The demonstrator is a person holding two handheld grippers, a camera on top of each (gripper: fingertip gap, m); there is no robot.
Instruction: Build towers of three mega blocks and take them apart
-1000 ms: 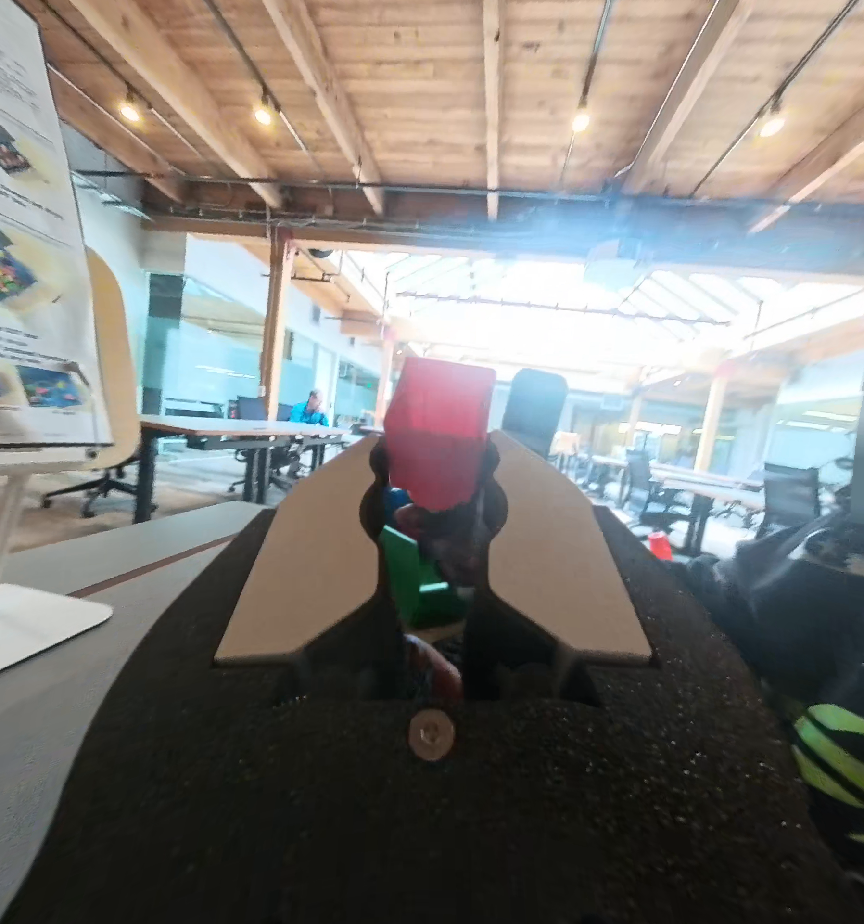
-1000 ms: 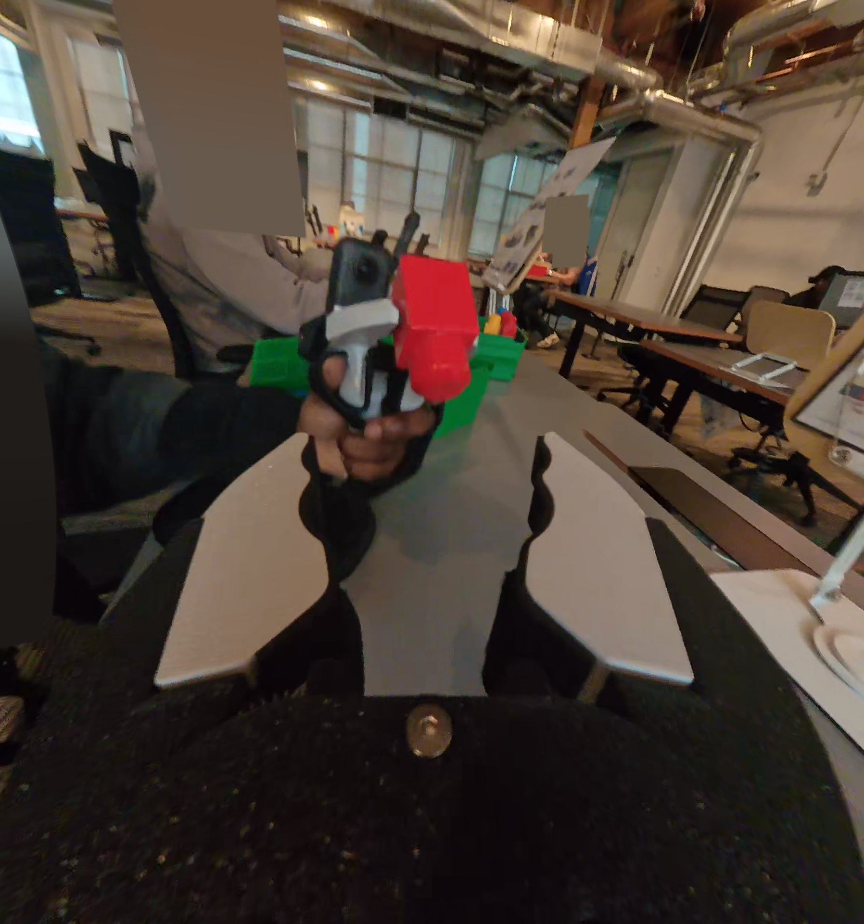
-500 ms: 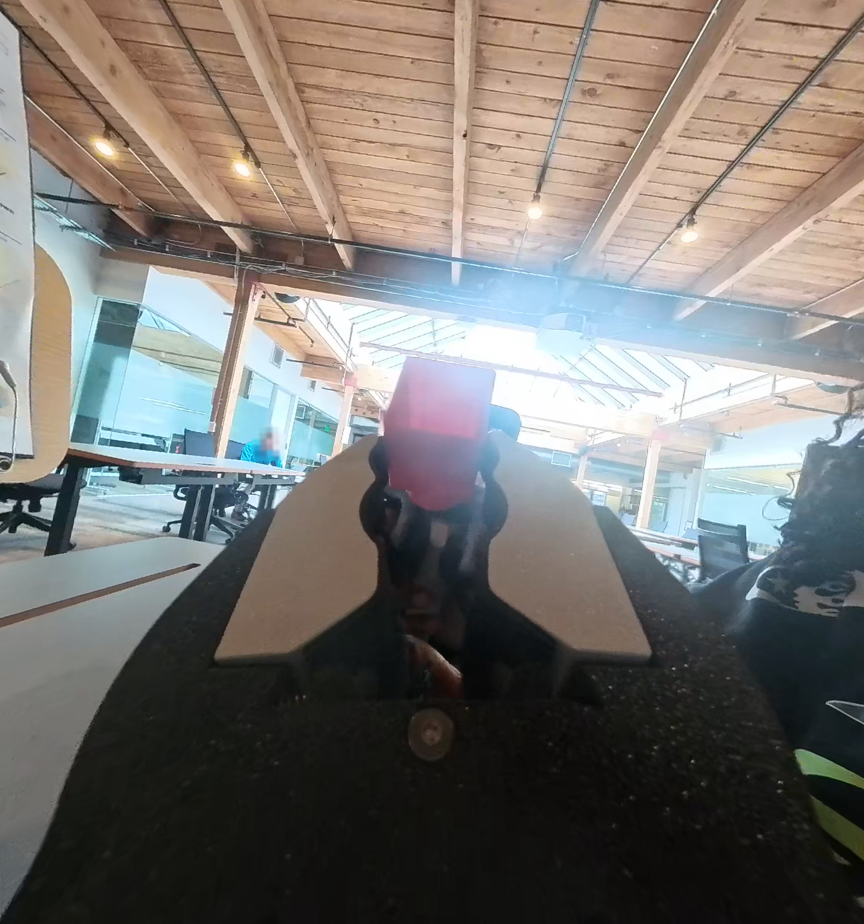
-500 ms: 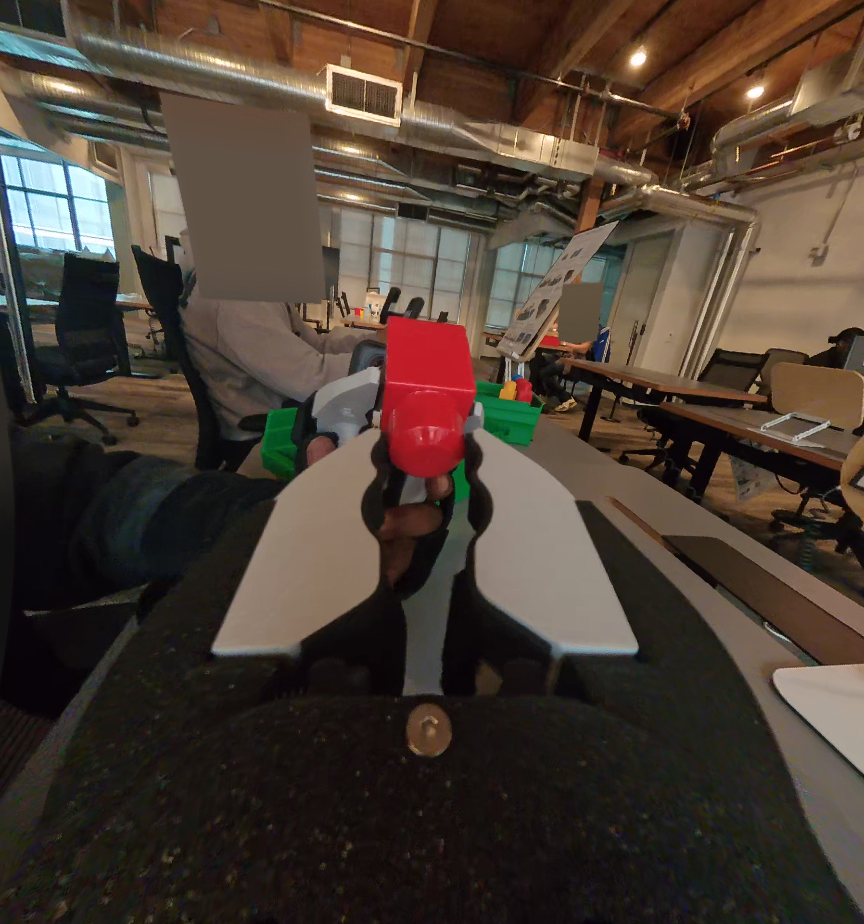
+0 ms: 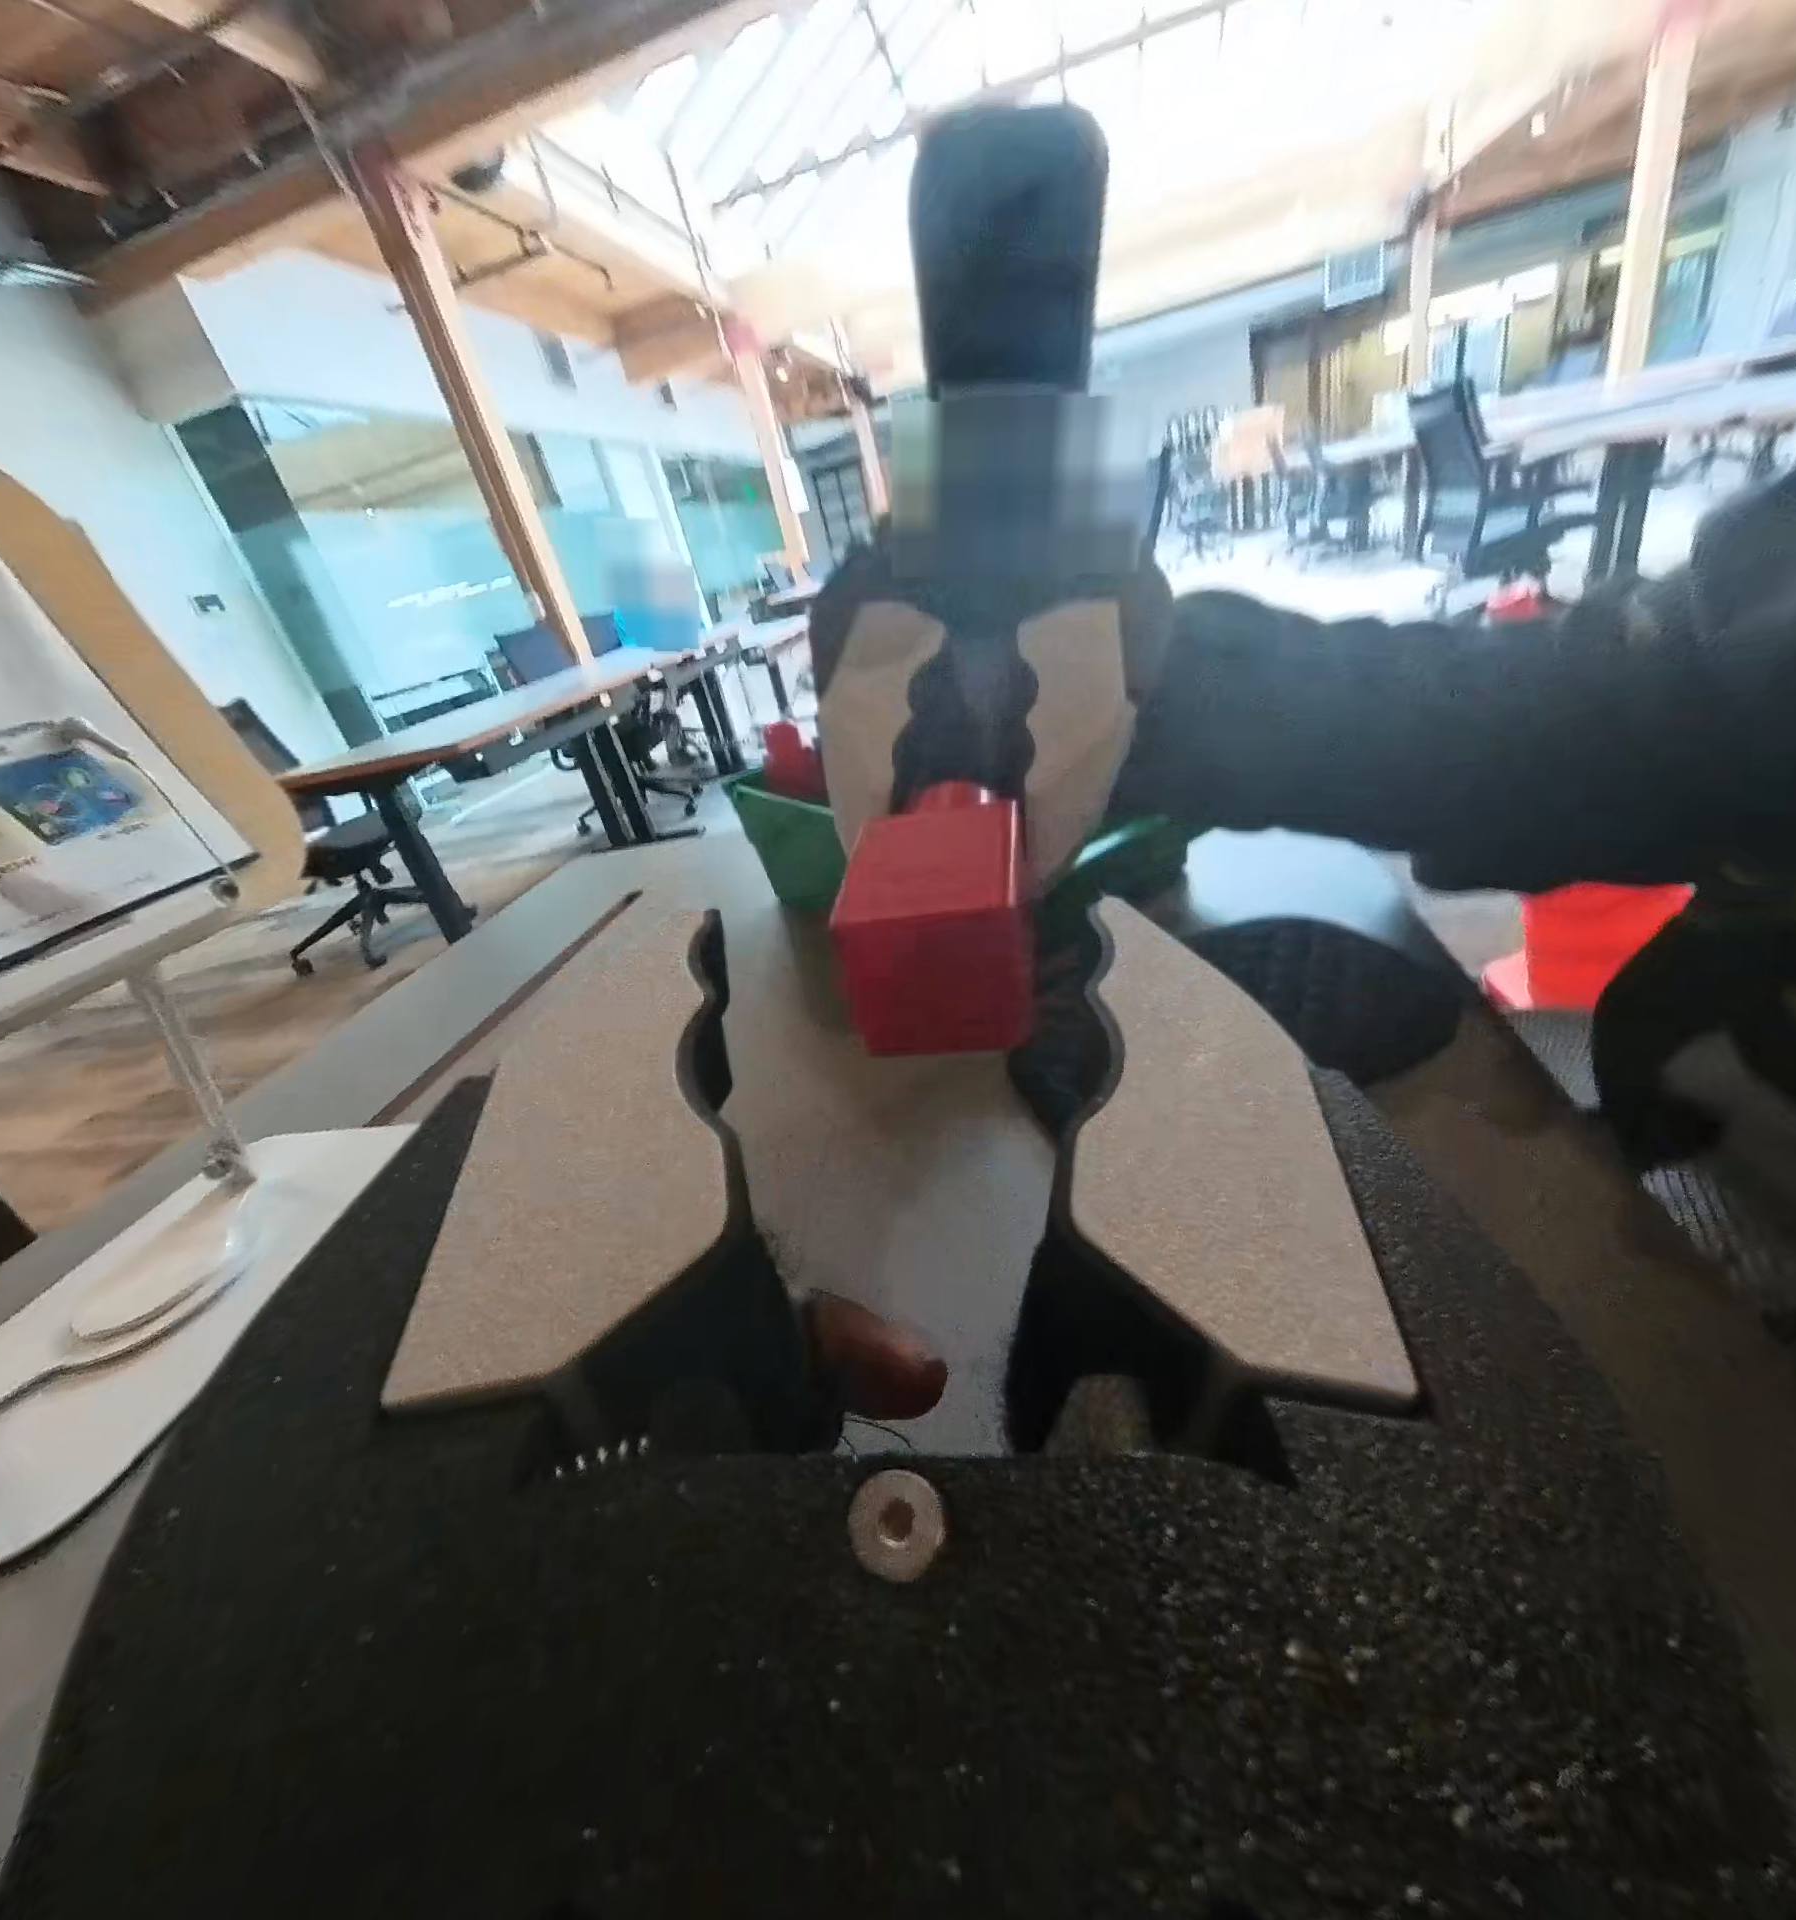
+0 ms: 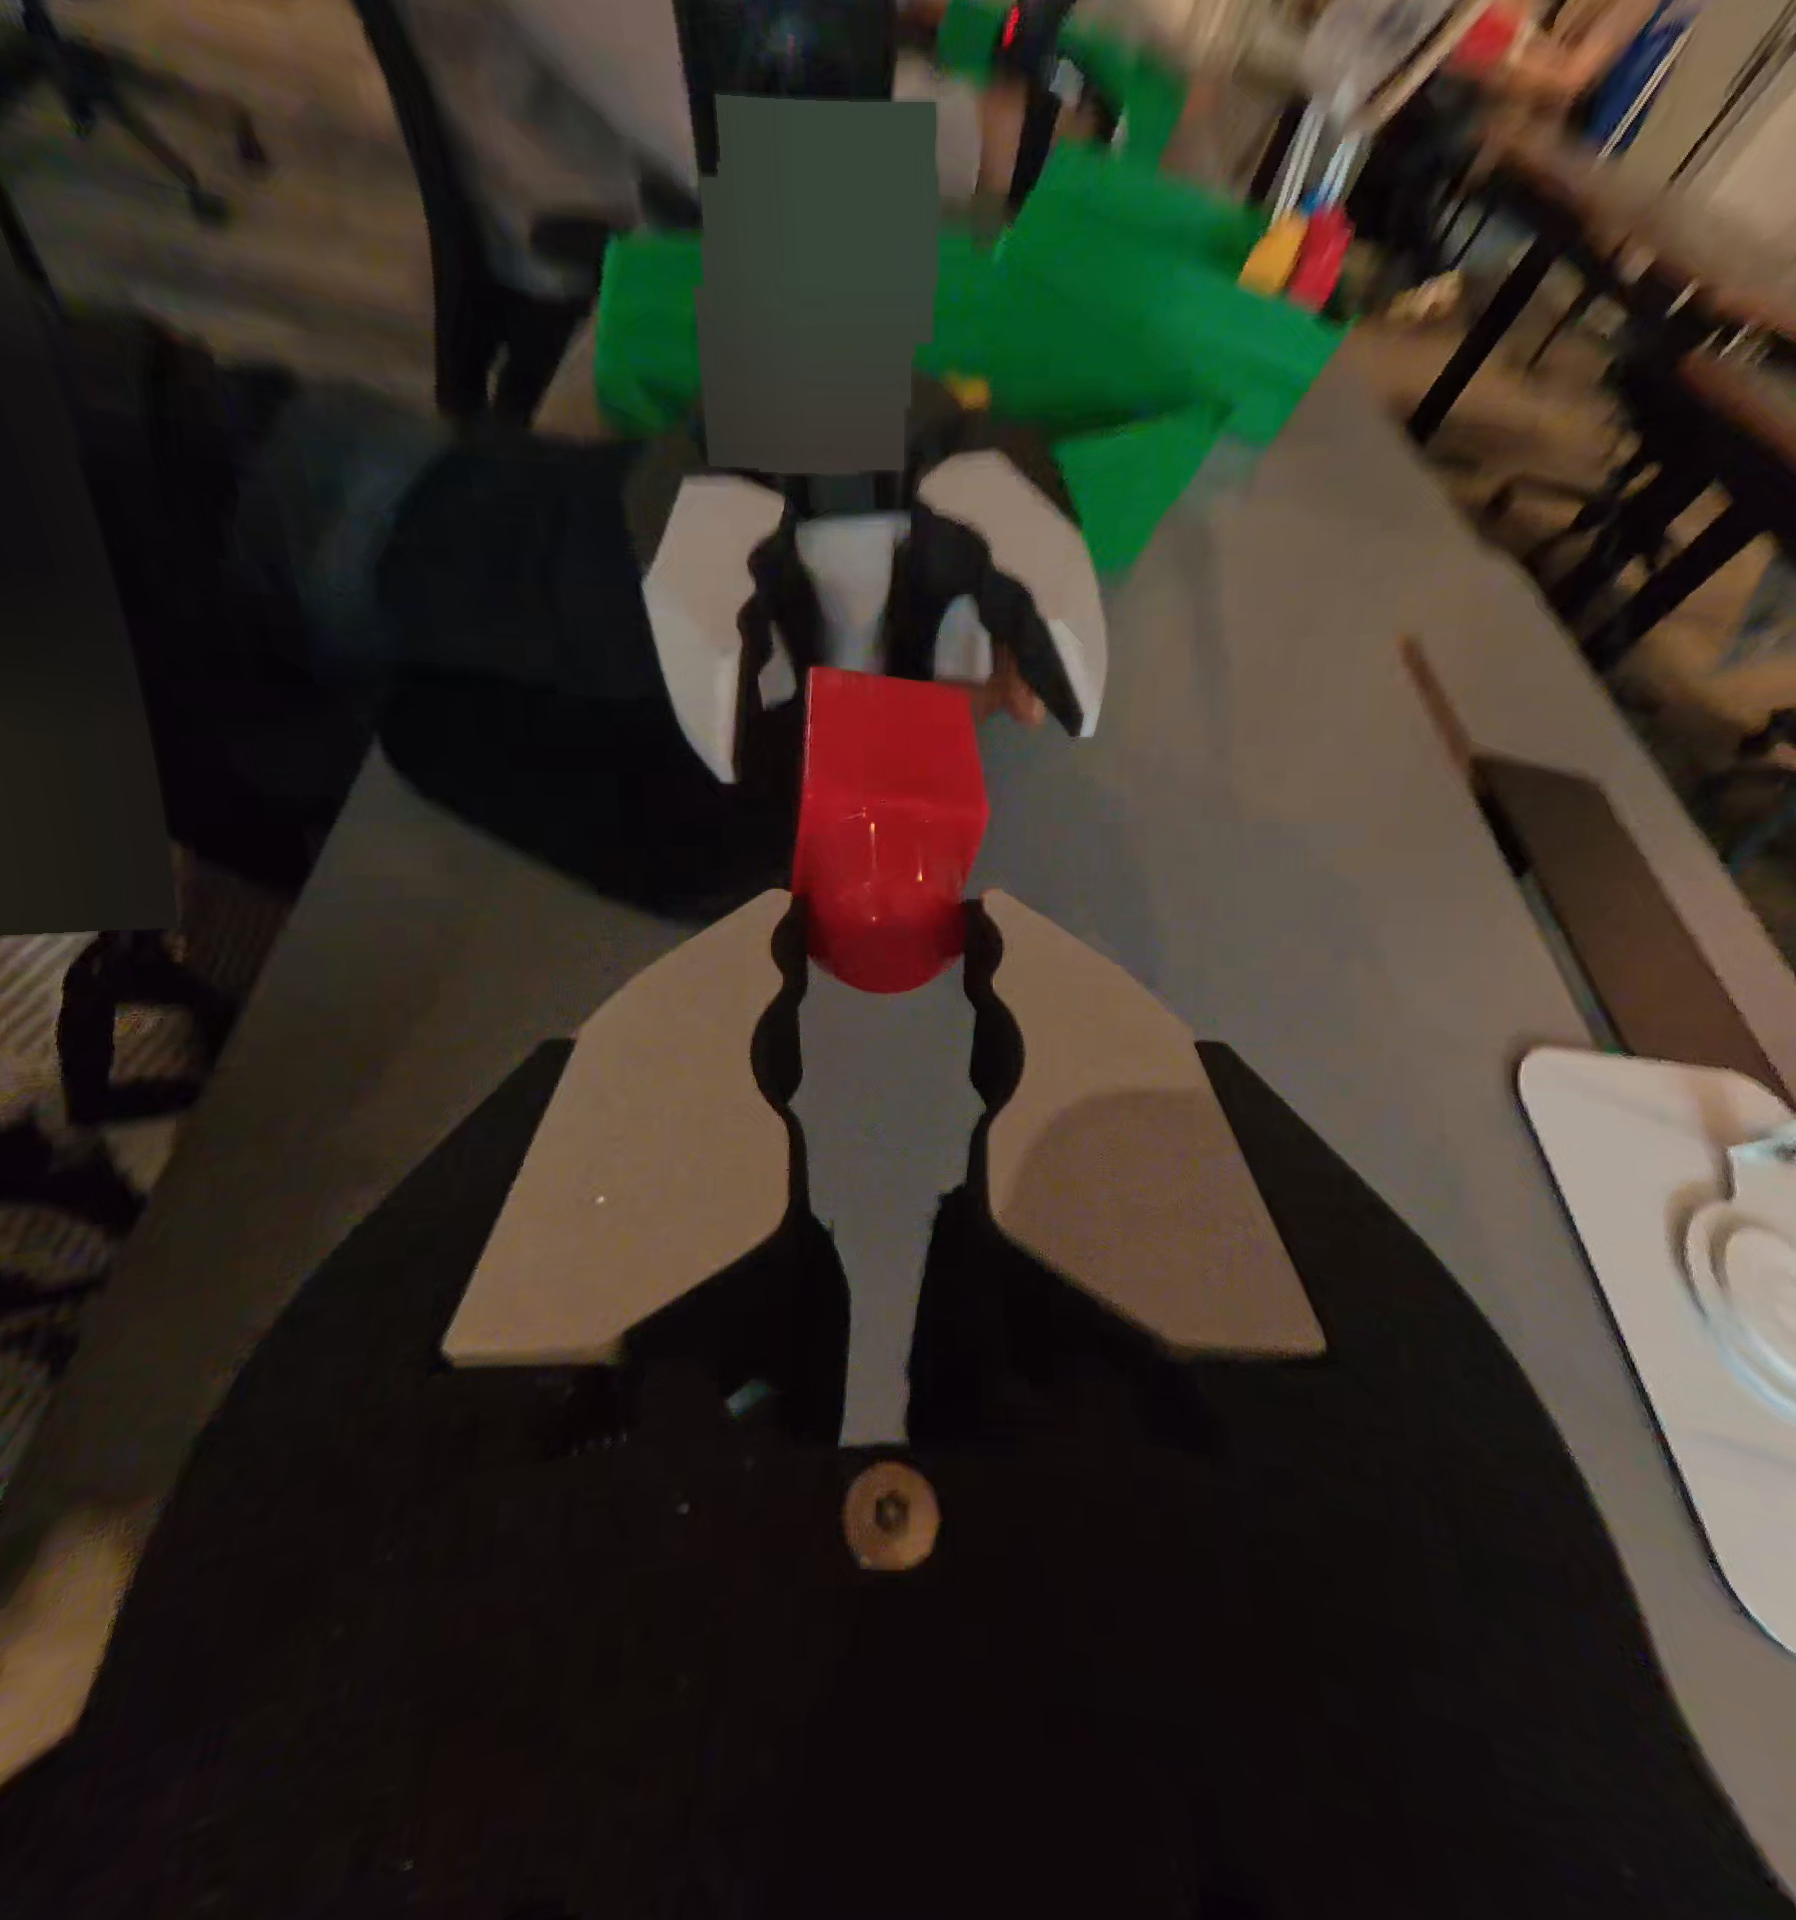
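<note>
One red mega block (image 6: 889, 790) hangs in the air above the grey table (image 6: 1289, 727). My right gripper (image 6: 886, 914) is shut on its round stud end. In the left wrist view the same block (image 5: 930, 935) sits between the spread fingers of my left gripper (image 5: 899, 935), which is open and clear of it on both sides. The right gripper (image 5: 977, 727) shows beyond the block there, pointing towards me. The left gripper (image 6: 873, 623) shows open behind the block in the right wrist view.
Green bins (image 6: 1133, 312) stand at the far end of the table, with yellow and red blocks (image 6: 1299, 255) behind; one bin (image 5: 785, 842) shows in the left view. A white sign stand base (image 6: 1704, 1299) lies on the table. A dark sleeve (image 5: 1393, 727) reaches in.
The left gripper, shut on the red block before, has opened and let go. The right gripper closed on the block's stud and now holds it alone. Both views tilted down towards the table.
</note>
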